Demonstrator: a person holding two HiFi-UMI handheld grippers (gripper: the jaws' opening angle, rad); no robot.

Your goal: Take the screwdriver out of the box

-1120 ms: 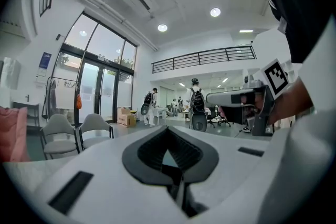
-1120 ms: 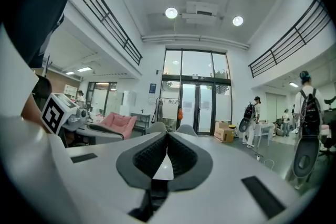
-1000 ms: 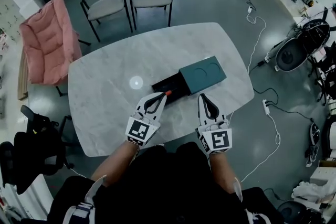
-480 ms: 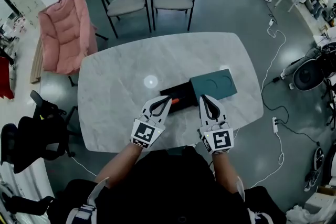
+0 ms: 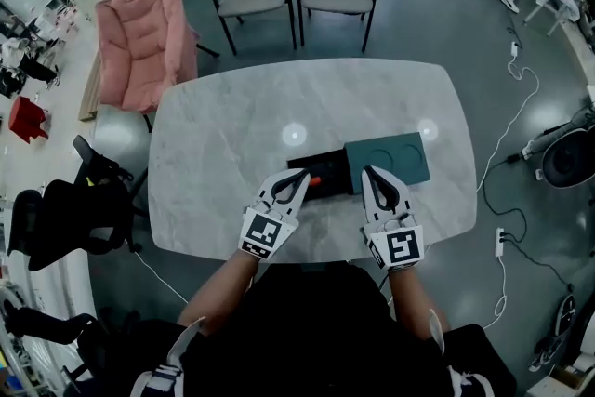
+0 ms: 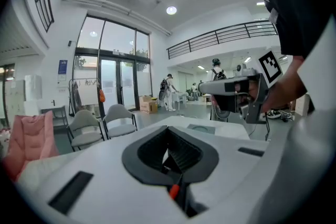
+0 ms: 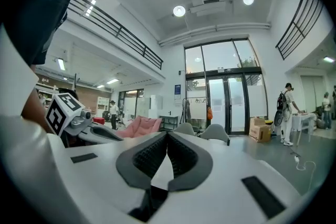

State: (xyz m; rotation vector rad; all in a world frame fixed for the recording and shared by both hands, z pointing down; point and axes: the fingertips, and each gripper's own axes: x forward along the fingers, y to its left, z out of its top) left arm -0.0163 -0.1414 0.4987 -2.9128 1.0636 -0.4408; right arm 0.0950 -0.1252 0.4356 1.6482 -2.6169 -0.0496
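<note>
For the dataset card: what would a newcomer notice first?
The dark teal box with its black tray slid out on the white marble table, an orange-handled screwdriver showing inside. The white left gripper and right gripper, both shut, point at it from the near edge. A pink padded chair stands off the table's left end.

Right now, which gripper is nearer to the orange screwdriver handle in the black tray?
Left. The left gripper has its tips just left of the orange screwdriver handle in the black tray. The right gripper is farther right, at the teal cover.
</note>
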